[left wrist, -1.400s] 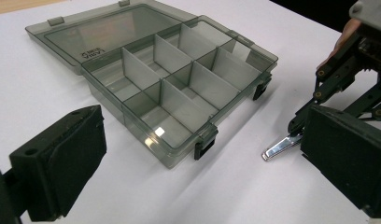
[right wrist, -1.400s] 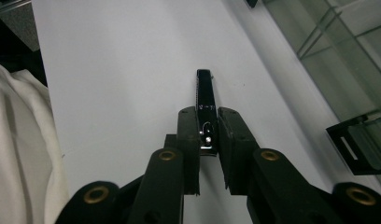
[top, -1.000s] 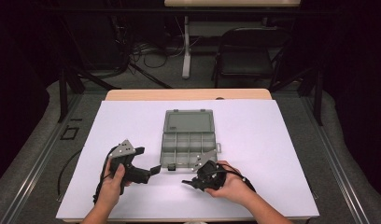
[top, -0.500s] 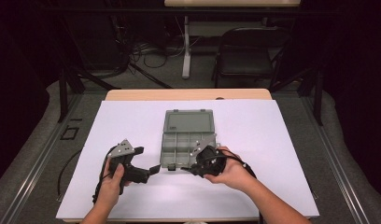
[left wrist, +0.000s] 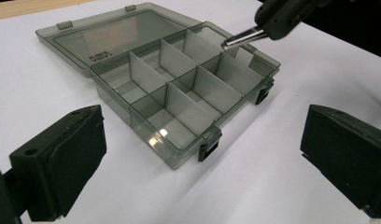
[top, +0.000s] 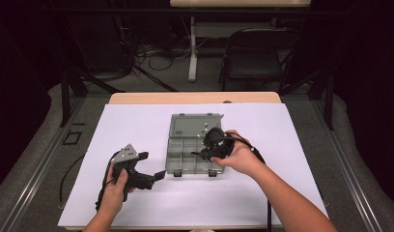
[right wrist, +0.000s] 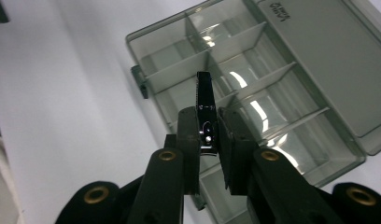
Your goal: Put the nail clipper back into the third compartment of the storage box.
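Nearest, at the bottom of the high view, two forearms reaching in over the white sheet [top: 137, 130] covering the table. On the left, the left gripper [top: 154, 170] held low above the sheet in a hand, grey three-cornered plate on top, jaws spread wide and clamped on nothing; same story in the left gripper view, with the two black pads standing far apart at either edge and bare sheet between them. Just beyond that gripper, near but not touching, the smoky clear plastic box [top: 192, 152] lying open on the sheet, its lid [top: 194, 124] folded flat back on the far side and two dark latches on the near wall. Inside, a grid of thin dividers making several compartments, all looking bare (reflections make the far ones hard to judge). Over the right part of the box, the right gripper [top: 201, 154] held in the other hand, cable trailing back along the forearm. In the right gripper view, jaws pinched close together on a slim dark metal clip [right wrist: 205, 109], upright between the pads and sticking out past the tips, hanging above the compartments. In the left gripper view, the shiny tip of the clip [left wrist: 242, 38] poised over a compartment at the box's far right end, whether touching the divider or not, cannot tell. Farther off, past the table's wooden far edge, a dark folding chair [top: 255, 58] and loose cables on the floor.
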Demonstrator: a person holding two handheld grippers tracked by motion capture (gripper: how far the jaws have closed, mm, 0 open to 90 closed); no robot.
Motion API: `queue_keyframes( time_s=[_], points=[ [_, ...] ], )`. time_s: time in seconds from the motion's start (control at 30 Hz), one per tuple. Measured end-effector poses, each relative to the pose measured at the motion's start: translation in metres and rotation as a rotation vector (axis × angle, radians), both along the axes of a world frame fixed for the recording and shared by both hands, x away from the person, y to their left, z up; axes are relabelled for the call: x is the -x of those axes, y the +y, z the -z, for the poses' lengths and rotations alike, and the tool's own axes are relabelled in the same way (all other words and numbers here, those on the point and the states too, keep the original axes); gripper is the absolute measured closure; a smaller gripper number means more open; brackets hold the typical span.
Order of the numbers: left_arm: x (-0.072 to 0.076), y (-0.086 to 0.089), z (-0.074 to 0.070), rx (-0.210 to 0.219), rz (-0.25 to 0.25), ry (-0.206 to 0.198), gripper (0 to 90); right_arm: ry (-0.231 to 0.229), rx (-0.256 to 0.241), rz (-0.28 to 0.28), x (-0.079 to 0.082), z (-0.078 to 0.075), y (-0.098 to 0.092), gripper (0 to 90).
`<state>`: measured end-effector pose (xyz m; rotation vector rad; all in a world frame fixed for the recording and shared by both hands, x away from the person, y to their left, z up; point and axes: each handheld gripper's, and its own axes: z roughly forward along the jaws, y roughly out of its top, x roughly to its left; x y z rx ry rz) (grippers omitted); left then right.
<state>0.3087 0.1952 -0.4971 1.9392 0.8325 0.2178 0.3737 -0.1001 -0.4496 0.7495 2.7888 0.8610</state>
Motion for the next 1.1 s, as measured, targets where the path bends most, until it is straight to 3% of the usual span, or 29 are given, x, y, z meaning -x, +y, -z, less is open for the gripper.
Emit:
queue_keyframes(
  time_s=[0.43,0.57,0.63,0.8,0.83,0.93,0.97,1.0,1.03,1.07,1.1],
  points=[
    [0.0,0.0,0.0,0.0,-0.001,0.002,0.4,0.011,0.008,0.091,-0.032,0.005,-0.002,79.9],
    [-0.001,0.0,0.001,0.0,0.001,0.001,0.4,0.035,0.045,0.114,-0.039,0.008,-0.002,79.9],
    [-0.001,0.0,0.001,-0.001,0.003,0.002,0.4,0.037,0.03,0.145,-0.043,0.012,-0.002,79.9],
    [-0.001,0.0,0.001,-0.004,0.003,0.003,0.4,0.053,0.053,0.184,-0.051,0.018,-0.001,79.9],
    [-0.001,0.0,0.001,-0.005,0.0,0.004,0.4,0.038,0.031,0.193,-0.053,0.021,0.0,79.9],
    [-0.001,0.0,0.001,-0.006,0.0,0.002,0.4,0.065,0.067,0.213,-0.056,0.023,0.0,79.8],
    [-0.001,0.0,0.001,-0.006,0.0,0.002,0.4,0.04,0.029,0.224,-0.057,0.028,0.001,79.8],
    [-0.001,0.0,0.001,-0.005,0.0,0.003,0.4,0.079,0.101,0.218,-0.058,0.024,0.0,79.8],
    [-0.001,0.001,0.001,-0.005,0.001,0.004,0.4,0.031,0.024,0.24,-0.058,0.033,0.001,79.9],
    [-0.001,0.001,0.001,-0.005,0.001,0.004,0.4,0.059,0.062,0.238,-0.059,0.032,0.001,79.8],
    [-0.001,0.0,0.001,-0.005,-0.001,0.003,0.4,0.062,0.06,0.238,-0.06,0.033,0.001,79.9]
  ],
)
